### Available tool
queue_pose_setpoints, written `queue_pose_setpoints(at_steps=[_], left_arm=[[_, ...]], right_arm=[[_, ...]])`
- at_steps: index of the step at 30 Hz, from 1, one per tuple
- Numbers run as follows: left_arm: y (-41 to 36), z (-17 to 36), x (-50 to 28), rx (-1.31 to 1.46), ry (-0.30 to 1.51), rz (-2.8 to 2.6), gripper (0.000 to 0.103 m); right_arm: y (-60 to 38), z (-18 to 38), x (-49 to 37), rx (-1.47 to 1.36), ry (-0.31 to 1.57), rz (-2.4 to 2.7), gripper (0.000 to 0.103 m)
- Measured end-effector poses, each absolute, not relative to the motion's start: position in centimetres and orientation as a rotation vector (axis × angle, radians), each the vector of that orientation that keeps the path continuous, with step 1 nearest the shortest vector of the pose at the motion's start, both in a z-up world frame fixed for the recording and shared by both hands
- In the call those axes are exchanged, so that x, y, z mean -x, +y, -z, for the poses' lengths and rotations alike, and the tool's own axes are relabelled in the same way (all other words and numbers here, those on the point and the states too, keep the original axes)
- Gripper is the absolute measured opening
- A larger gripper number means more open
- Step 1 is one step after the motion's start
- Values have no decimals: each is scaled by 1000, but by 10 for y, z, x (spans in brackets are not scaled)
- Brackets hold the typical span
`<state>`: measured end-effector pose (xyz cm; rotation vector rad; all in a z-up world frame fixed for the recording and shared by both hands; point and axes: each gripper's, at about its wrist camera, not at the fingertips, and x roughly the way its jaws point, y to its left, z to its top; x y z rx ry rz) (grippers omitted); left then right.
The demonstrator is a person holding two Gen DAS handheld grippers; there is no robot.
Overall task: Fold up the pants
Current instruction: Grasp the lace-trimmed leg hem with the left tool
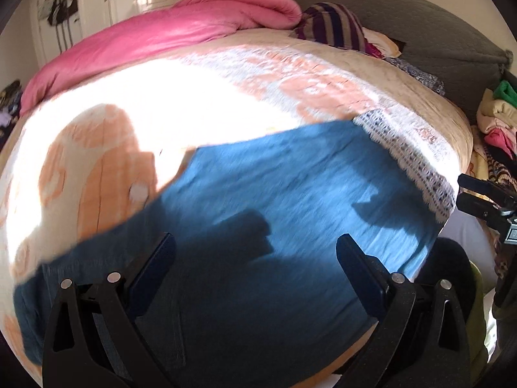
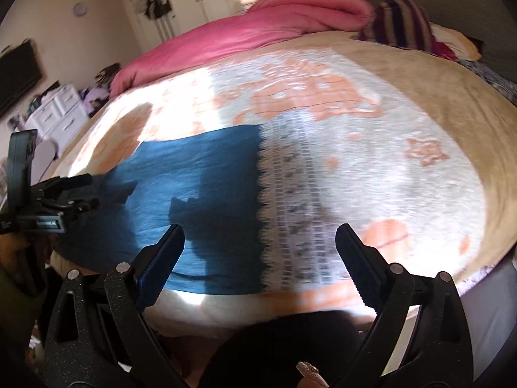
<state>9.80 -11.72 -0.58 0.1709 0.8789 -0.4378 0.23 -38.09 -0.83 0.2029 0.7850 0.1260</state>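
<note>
Blue pants (image 1: 274, 210) fill left view; only right shows dresser (image 2: 59, 110).

Pants (image 1: 274, 200) spread flat on bed (image 1: 420, 74) in lower centre of left view, trim end at frame right, quilt (image 1: 155, 32) behind along far edge, pillow (image 1: 332, 26) at upper right, clothes pile (image 1: 497, 119) beside bed at right edge

Pants (image 1: 274, 194) showing as matt blue woven cloth with pale lacy trim; bedspread (image 2: 404, 177) looking plush, soft; both grippers' fingers (image 2: 355, 252) reading matt black plastic.
</note>
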Motion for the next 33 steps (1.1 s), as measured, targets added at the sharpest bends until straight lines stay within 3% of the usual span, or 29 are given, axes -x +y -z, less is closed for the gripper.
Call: queue_pose_setpoints(at_steps=[15, 33], left_arm=[[-217, -23, -146, -265, 868, 615, 99], [-295, 11, -211, -362, 938, 697, 99]], right_arm=[[-426, 21, 6, -321, 787, -38, 92], [-417, 41, -10, -370, 829, -98, 92]])
